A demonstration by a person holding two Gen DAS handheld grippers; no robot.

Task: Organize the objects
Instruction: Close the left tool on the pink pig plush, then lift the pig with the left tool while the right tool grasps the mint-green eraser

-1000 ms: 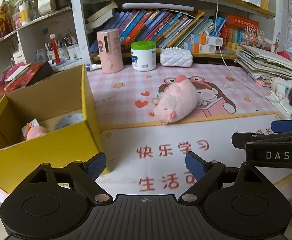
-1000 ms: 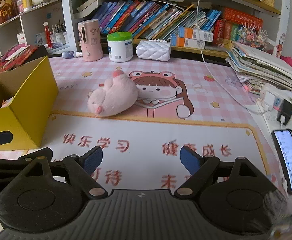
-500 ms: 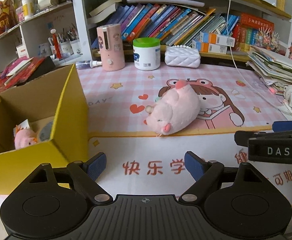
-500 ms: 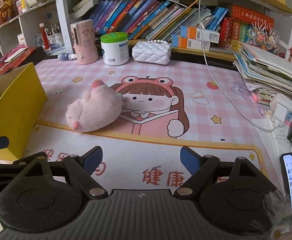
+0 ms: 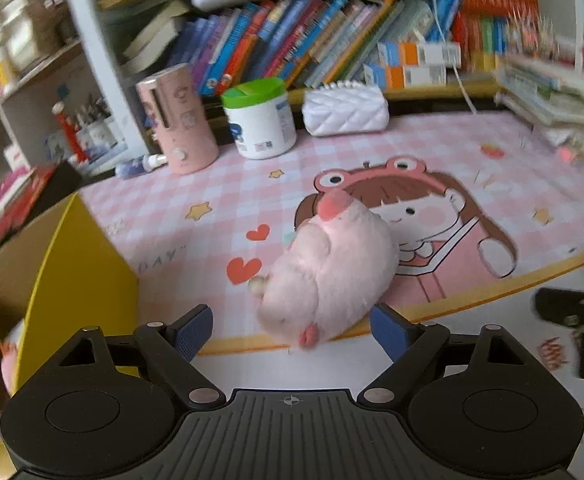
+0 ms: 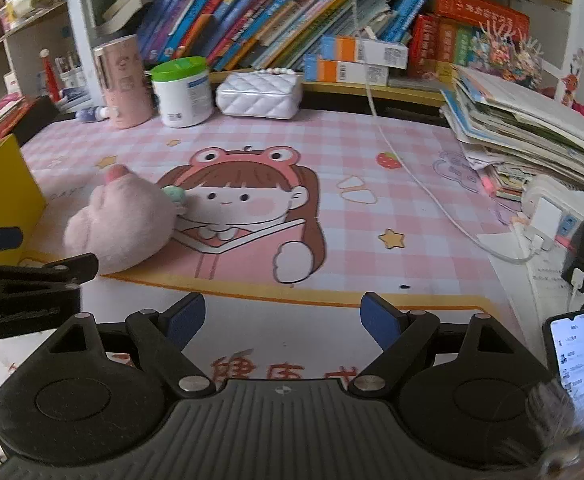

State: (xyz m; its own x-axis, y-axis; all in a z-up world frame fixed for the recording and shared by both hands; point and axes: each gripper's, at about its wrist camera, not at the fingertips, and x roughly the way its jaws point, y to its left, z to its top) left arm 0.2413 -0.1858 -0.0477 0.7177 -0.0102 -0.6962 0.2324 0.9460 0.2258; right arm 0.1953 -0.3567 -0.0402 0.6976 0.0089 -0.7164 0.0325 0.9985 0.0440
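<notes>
A pink plush pig (image 5: 331,268) lies on the pink checked desk mat (image 5: 196,240); it also shows in the right wrist view (image 6: 120,224). My left gripper (image 5: 292,332) is open, its blue pads on either side of the pig's near end, not closed on it. My right gripper (image 6: 282,320) is open and empty over the white part of the mat, right of the pig. A yellow cardboard box (image 5: 72,264) stands at the left; it also shows in the right wrist view (image 6: 0,188). A small pink toy (image 5: 10,364) lies inside it.
A pink cylinder (image 5: 178,120), a white jar with green lid (image 5: 262,120) and a white quilted purse (image 5: 345,110) stand at the back under the bookshelf. Stacked books (image 6: 531,128), a charger cable (image 6: 431,196) and a phone (image 6: 577,352) lie at the right.
My left gripper has moved forward to the pig, which now sits between its open fingers. My right gripper has moved forward and right. The pig has not moved.
</notes>
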